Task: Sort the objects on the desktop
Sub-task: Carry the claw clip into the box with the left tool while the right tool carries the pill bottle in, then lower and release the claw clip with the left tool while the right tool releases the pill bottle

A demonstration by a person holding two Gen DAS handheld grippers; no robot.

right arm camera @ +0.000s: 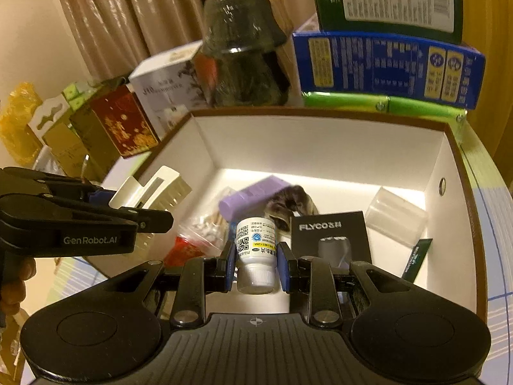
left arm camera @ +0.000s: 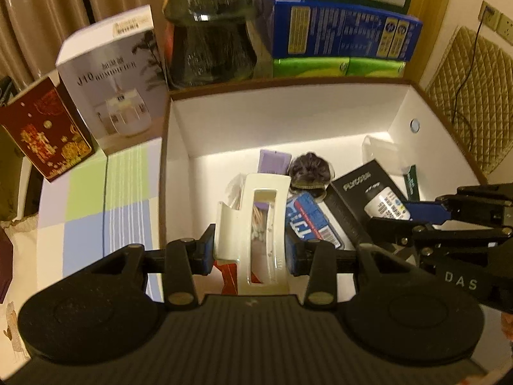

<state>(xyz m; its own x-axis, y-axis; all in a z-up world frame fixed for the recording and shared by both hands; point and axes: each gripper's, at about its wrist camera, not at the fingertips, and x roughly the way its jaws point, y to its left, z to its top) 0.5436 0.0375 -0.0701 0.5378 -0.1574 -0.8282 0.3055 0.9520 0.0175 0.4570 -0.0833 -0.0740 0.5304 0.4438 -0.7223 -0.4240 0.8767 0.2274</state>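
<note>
Left claw (left arm camera: 253,250): pinching the clip (left arm camera: 255,224) across its width, blue pads pressed on both sides; likely held this way so the clip hangs lengthwise and can drop straight into the box.
Clip: cream plastic hair clip, long, with a slot down the middle; carried above the near left part of the box, touching nothing below as far as I can tell.
Right claw (right arm camera: 255,263): pinching the bottle (right arm camera: 256,250) at the shoulder just above its cap; the bottle lies along the fingers, cap towards the camera.
Bottle: small, white, ribbed cap, printed label with a square code; held over the near middle of the box.
Box (right arm camera: 449,134): open, white inside, brown rim, on the desk (left arm camera: 96,192); seems to be the sorting bin, since both claws carry their loads over it.
Inside: black carton (right arm camera: 330,234), purple tube (right arm camera: 250,197), dark scrunchie (right arm camera: 288,200), bag of swabs (right arm camera: 205,224), clear cup (right arm camera: 396,216) near the right wall.
Beyond: white carton (left arm camera: 112,73), red carton (left arm camera: 45,128), dark jar (left arm camera: 211,29), blue carton (left arm camera: 346,29) stacked behind the far wall.
</note>
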